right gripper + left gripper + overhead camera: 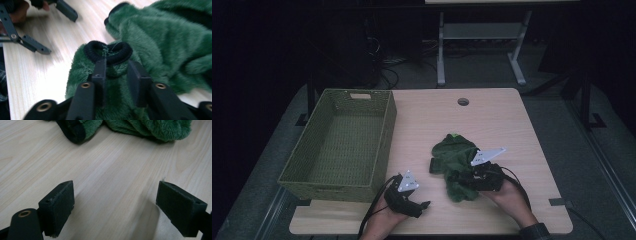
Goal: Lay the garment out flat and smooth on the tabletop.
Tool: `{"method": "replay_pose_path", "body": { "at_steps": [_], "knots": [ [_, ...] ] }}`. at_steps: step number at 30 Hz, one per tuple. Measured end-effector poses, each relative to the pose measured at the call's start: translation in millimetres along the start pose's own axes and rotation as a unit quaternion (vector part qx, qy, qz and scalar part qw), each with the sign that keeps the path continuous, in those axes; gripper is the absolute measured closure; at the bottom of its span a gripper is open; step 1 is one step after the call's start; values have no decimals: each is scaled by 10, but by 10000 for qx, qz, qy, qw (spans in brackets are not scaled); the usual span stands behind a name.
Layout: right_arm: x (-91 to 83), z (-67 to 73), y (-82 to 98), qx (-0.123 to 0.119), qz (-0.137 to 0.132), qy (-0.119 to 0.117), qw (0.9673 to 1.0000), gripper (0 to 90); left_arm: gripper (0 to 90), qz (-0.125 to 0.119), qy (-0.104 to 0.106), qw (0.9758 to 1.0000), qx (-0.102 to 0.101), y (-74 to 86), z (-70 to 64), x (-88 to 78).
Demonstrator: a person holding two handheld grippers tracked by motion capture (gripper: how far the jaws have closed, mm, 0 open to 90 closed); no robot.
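the green fleece garment (455,162) lies crumpled on the wooden table (492,120), well to the right of the woven green basket (343,141) that sits on the table's left side. from the high view the right gripper (460,178) lies low on the near end of the garment, the hand (507,194) behind it, but its jaws are too dark there to read. the right gripper view settles it: the two black jaws stand close together over a sleeve end, right at its black ribbed cuff (108,51), with a fold of green pile between them; whether the pads actually press on it i cannot tell. that view also shows a second black-edged opening (113,12) further along the garment. the left gripper (424,204) rests near the basket's front right corner, short of the garment. its own view shows the jaws spread wide with bare wood grain between them, and the garment's fluffy edge (150,127) along the far side.
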State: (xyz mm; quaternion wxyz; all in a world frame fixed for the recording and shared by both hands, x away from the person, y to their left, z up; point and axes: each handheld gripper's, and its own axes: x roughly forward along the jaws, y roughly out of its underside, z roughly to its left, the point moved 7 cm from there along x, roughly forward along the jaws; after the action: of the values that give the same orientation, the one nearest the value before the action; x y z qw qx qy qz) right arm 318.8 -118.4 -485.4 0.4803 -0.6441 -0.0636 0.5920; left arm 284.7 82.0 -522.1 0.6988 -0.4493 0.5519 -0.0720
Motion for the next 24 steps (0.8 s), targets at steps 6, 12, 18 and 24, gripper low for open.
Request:
{"method": "replay_pose_path", "body": {
  "at_steps": [6,12,18,24],
  "knots": [
    [-127,-55,-61,48,-207,59,9998,563,144,-104,36,9999,-40,-141,21,-22],
    [-202,-160,-89,134,-323,148,9993,505,144,-158,118,9998,-62,-254,50,-17],
    [-299,-273,-155,143,-479,301,9983,471,144,-203,165,9996,-45,-414,87,15],
    [-347,-393,-220,148,-550,425,9975,456,144,-268,124,9996,-40,-568,167,50]
  ]
}}
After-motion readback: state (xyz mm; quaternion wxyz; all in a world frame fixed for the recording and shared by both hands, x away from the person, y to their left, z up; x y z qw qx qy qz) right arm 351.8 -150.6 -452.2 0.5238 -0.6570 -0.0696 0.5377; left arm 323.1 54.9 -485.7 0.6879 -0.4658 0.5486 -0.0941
